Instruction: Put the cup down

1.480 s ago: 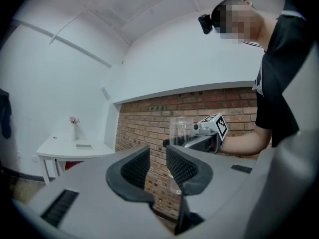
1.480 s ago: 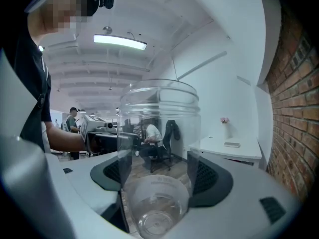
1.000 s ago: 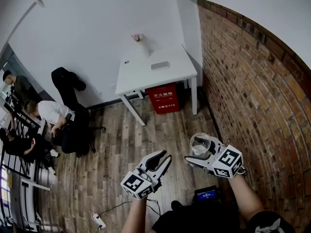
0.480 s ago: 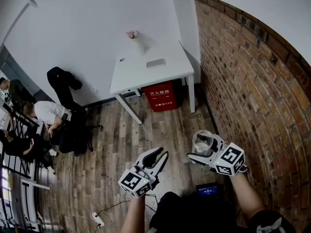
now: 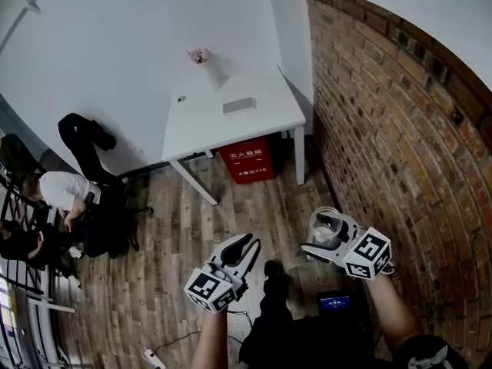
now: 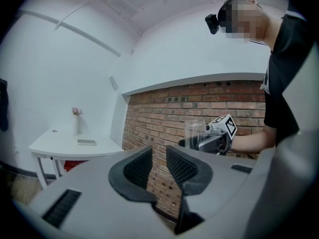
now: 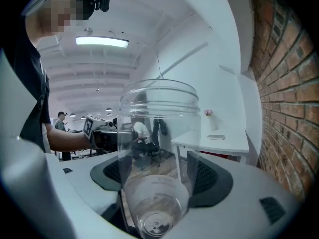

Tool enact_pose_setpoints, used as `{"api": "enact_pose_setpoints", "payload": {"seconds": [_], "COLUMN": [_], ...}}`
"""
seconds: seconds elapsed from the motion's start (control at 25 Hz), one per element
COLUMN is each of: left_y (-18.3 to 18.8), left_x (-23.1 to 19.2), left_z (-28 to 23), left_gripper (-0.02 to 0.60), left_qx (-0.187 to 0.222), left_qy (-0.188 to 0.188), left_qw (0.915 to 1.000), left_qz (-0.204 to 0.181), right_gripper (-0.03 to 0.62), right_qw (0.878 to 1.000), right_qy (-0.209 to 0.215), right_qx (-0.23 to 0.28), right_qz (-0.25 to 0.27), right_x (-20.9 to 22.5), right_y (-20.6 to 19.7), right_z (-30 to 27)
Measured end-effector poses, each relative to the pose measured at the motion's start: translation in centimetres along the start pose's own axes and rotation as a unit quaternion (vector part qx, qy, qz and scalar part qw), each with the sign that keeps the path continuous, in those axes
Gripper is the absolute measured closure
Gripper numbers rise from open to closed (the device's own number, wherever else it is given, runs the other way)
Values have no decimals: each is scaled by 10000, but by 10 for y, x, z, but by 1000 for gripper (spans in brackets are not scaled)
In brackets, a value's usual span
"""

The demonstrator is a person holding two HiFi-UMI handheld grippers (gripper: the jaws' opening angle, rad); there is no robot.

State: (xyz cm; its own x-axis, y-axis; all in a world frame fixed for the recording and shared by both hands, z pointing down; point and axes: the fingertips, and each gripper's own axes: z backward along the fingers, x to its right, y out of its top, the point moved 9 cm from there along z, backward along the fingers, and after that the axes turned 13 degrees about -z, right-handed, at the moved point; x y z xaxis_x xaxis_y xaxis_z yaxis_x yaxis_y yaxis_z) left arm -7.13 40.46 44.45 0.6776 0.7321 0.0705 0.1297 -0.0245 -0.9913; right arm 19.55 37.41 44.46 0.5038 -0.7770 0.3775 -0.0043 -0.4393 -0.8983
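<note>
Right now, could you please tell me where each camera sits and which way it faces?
Head view: on the person's head, facing steeply down; shows both forearms, the left hand-held gripper and the right hand-held gripper shut on the cup.
Left gripper view: on the left hand-held gripper, facing along its empty, parted jaws toward the brick wall; shows the person's torso.
Right gripper view: on the right hand-held gripper, facing through the cup; shows the left forearm.
Shared: all three show the white table.

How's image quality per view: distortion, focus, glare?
Head view: heavy fisheye, brick wall bows, light even, sharp. Left gripper view: black vignette, left gripper close and soft. Right gripper view: clear cup warps what's behind it; ceiling light blown out.
</note>
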Motion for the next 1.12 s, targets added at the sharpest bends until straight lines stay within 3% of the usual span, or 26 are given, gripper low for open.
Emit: {"api": "enact_pose_setpoints", "payload": {"seconds": [0.2, 0.4, 0.56, 0.84, 1.12], "left_y": [-11, -5, -3, -21, -34], "left_x": [-85, -181, -252, -322, -380], "left_z": [-43, -81, -105, -132, -185], "left_gripper": [488, 489, 489, 489, 489], "left_qx": [67, 98, 167, 44, 33], "left_qy": [-226, -501, -467, -501, -370], "left_qw": [9996, 9987, 9988, 9987, 9992], "left_qz": [141, 7, 29, 86, 177], "right_gripper": [232, 232, 232, 232, 232], "right_qw": [9994, 9987, 9984, 9977, 9982], "right_qy": [-322, -425, -428, -501, -291], "right_qx": [92, 189, 276, 146, 105], "right_qz": [-134, -213, -263, -429, -523], "right_x": [51, 97, 126, 175, 249], "right_y": [31, 76, 106, 120, 143], "right_z": [-50, -124, -175, -230, -282]}}
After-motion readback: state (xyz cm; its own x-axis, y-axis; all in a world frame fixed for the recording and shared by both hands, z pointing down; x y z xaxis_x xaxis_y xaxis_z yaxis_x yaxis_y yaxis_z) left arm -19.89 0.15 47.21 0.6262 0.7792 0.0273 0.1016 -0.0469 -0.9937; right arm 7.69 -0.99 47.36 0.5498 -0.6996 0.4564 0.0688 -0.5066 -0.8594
